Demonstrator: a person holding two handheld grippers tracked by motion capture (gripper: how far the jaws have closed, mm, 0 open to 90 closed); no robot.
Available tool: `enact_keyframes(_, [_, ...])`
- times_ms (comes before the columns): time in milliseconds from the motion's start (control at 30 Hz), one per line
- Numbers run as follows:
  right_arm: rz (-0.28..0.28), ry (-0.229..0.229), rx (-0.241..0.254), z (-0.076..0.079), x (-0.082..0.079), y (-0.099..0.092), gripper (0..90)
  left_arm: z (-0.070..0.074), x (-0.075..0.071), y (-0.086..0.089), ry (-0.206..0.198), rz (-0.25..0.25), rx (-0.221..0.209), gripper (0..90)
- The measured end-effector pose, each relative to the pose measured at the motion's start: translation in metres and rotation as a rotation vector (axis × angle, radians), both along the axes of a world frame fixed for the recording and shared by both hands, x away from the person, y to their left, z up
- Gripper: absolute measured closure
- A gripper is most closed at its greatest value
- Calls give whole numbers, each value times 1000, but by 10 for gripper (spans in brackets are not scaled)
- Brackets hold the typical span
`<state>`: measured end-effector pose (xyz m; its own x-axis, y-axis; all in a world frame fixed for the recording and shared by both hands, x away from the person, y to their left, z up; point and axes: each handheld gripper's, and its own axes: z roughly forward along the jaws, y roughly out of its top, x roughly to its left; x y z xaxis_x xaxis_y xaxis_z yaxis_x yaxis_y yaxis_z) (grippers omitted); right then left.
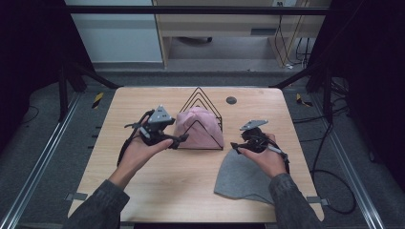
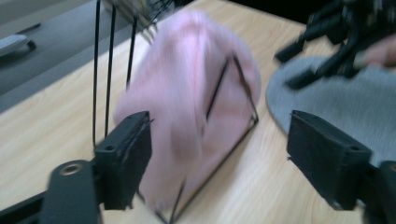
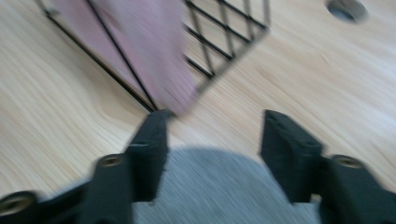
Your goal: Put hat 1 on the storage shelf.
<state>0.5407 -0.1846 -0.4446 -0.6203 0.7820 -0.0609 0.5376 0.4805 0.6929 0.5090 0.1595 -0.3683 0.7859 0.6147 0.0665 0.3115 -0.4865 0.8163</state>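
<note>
Fingers of both grippers apart, pink hat released on wire rack

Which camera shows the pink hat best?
The high view: the whole pink hat sits sharp inside the black wire rack. The left gripper view shows it close but blurred; the right gripper view catches just a blurred edge.

Beyond your wooden table you have grey carpet floor, a pale cabinet, a wooden desk and dangling cables.

No readable text, label, brand, number or sign appears on anything in these views.
</note>
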Motion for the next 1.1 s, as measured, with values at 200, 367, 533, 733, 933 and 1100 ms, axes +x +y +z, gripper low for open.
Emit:
enact_keyframes(200, [-142, 66, -15, -7, 7, -44, 202, -39, -25, 21, 73, 26, 14, 98])
enact_keyframes(367, [-203, 110, -20, -17, 6, -72, 262, -76, -37, 47, 128, 85, 17, 103])
enact_keyframes(533, [-240, 142, -10, -26, 1, -90, 342, -84, -42, 61, 147, 119, 64, 101])
enact_keyframes(733, [-235, 186, -11, -34, -4, -96, 328, -89, -39, 68, 166, 148, 71, 99])
enact_keyframes(933, [-238, 232, -44, -37, -5, -97, 329, -87, -35, 73, 158, 174, 44, 101])
enact_keyframes(1100, [-235, 238, -48, -36, -8, -98, 351, -83, -36, 78, 140, 203, 32, 119])
